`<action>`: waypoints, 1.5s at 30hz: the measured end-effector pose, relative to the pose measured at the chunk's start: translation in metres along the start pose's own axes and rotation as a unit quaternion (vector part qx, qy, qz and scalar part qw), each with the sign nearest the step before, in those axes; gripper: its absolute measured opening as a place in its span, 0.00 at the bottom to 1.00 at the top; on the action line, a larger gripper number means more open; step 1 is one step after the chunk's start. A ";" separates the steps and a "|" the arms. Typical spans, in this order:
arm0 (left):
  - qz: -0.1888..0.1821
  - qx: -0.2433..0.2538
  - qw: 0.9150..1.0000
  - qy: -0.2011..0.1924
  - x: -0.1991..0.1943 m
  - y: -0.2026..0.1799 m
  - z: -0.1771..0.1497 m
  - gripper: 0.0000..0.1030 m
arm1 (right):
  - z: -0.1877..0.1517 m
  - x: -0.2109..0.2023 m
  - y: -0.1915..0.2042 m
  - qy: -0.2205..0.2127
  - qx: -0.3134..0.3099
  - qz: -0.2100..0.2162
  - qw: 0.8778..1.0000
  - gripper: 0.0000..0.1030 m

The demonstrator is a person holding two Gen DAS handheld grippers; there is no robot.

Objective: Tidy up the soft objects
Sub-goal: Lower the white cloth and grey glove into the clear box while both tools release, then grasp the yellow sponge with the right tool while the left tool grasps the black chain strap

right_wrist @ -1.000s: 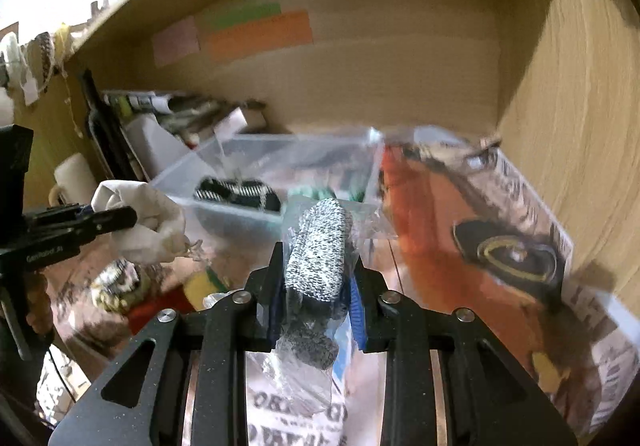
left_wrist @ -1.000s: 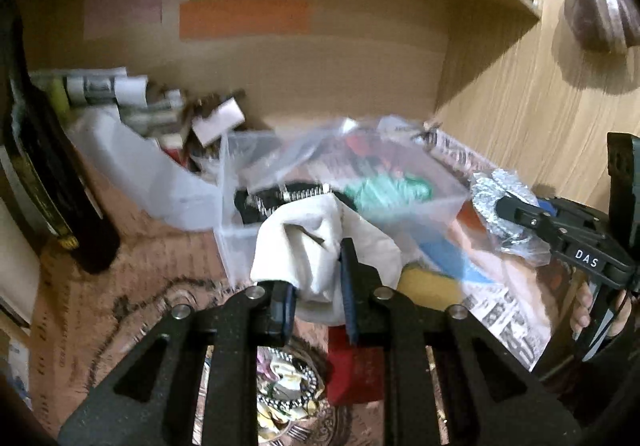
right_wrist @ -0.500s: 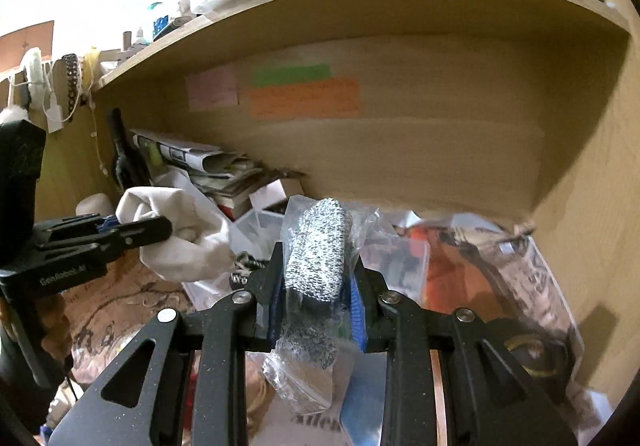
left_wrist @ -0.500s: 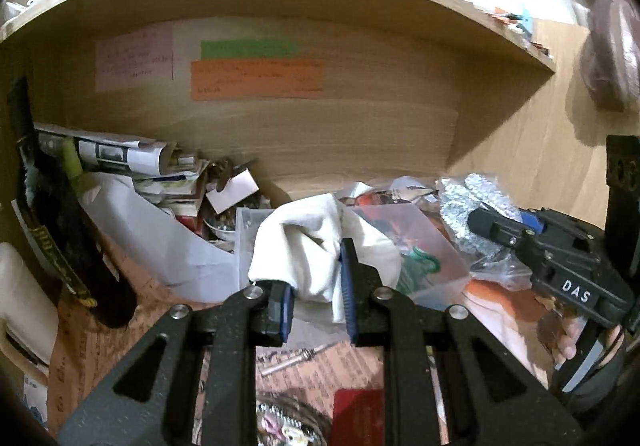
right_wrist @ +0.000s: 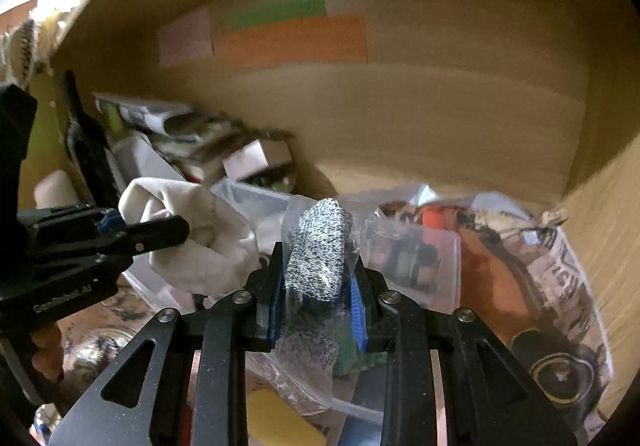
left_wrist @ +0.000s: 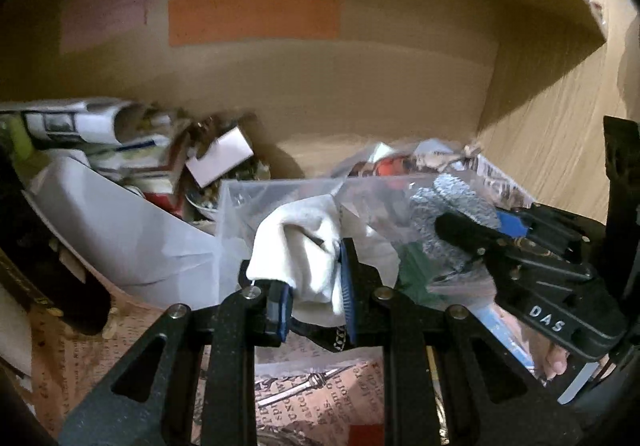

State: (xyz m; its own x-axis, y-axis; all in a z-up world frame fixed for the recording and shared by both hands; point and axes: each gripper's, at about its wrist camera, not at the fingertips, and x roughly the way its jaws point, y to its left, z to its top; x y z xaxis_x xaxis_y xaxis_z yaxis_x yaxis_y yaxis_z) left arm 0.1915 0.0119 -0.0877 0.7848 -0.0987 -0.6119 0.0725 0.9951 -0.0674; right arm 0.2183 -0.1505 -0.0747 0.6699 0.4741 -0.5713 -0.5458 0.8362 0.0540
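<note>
My left gripper point(left_wrist: 314, 286) is shut on a crumpled white cloth point(left_wrist: 304, 246) and holds it above the near wall of a clear plastic bin point(left_wrist: 236, 213). The cloth also shows in the right wrist view point(right_wrist: 200, 238), with the left gripper point(right_wrist: 160, 232) on it. My right gripper point(right_wrist: 318, 286) is shut on a grey speckled knit item in a clear plastic bag point(right_wrist: 318, 242), held over the bin point(right_wrist: 256, 201). That bagged item point(left_wrist: 452, 217) and the right gripper point(left_wrist: 460, 226) show at the right of the left wrist view.
Everything sits in a wooden shelf alcove with coloured paper notes point(left_wrist: 252, 17) on the back wall. Rolled papers and small boxes point(left_wrist: 120, 141) pile up at the left. A dark bottle point(right_wrist: 86, 141) stands at far left. Newspaper and orange plastic point(right_wrist: 520, 266) lie at right.
Both grippers have moved forward and down toward the bin, still holding the cloth and the bagged item. The two grippers are closer together now.
</note>
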 end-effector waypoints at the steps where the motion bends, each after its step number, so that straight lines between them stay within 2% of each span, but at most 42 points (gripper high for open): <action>1: 0.000 0.002 1.000 0.010 0.008 0.000 -0.001 0.19 | -0.002 0.006 -0.001 0.008 -0.002 -0.002 1.000 0.24; 5: -0.004 0.000 0.999 0.032 0.026 0.000 -0.003 0.19 | -0.007 0.020 -0.001 0.024 -0.008 -0.021 0.999 0.24; 8: -0.003 -0.001 0.999 0.036 0.034 0.001 -0.004 0.19 | -0.009 0.027 -0.003 0.037 -0.004 -0.015 0.999 0.25; 10: -0.002 0.002 0.999 0.040 0.037 0.000 -0.005 0.23 | -0.009 0.031 -0.005 0.044 -0.003 -0.018 0.999 0.25; 14: 0.001 0.008 0.999 0.040 0.037 -0.002 -0.008 0.48 | -0.011 0.036 -0.005 0.055 -0.003 -0.022 0.998 0.27; 15: 0.003 0.008 0.999 0.038 0.035 -0.002 -0.009 0.55 | -0.011 0.036 -0.005 0.057 -0.004 -0.023 0.998 0.29; 16: 0.004 0.009 0.999 0.036 0.033 -0.002 -0.009 0.58 | -0.011 0.036 -0.004 0.058 -0.005 -0.025 0.998 0.33; 17: 0.005 0.009 0.999 0.035 0.031 -0.003 -0.010 0.62 | -0.011 0.035 -0.003 0.056 -0.008 -0.031 0.998 0.36; 19: 0.002 0.010 0.999 0.035 0.026 -0.003 -0.012 0.64 | -0.010 0.031 -0.002 0.049 -0.012 -0.036 0.998 0.52; 24: -0.007 0.004 1.000 0.027 0.008 -0.001 -0.013 0.69 | -0.005 0.013 -0.002 0.025 -0.016 -0.043 0.999 0.65; 29: -0.003 0.006 1.000 -0.004 -0.022 0.001 -0.010 0.75 | -0.002 -0.010 -0.002 0.004 -0.017 -0.041 0.999 0.66; 32: 0.000 0.005 1.000 -0.026 -0.042 0.003 -0.011 0.87 | -0.001 -0.029 0.001 -0.016 -0.023 -0.042 0.999 0.72; 34: 0.005 0.006 0.999 -0.039 -0.053 0.005 -0.013 0.90 | -0.002 -0.042 0.004 -0.031 -0.030 -0.041 0.998 0.78; 38: 0.026 0.023 0.998 -0.055 -0.074 0.008 -0.022 0.96 | -0.009 -0.065 0.013 -0.053 -0.044 -0.038 0.997 0.79; 45: 0.042 0.015 0.999 -0.026 -0.082 0.023 -0.052 0.96 | -0.034 -0.074 0.025 -0.039 -0.055 -0.024 0.997 0.80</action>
State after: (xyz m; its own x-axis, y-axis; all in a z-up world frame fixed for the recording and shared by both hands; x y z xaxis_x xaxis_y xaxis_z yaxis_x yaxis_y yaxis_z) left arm 0.0966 0.0430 -0.0799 0.8199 -0.0149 -0.5722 0.0223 0.9997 0.0058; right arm 0.1381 -0.1745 -0.0586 0.7313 0.4586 -0.5049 -0.5617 0.8249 -0.0643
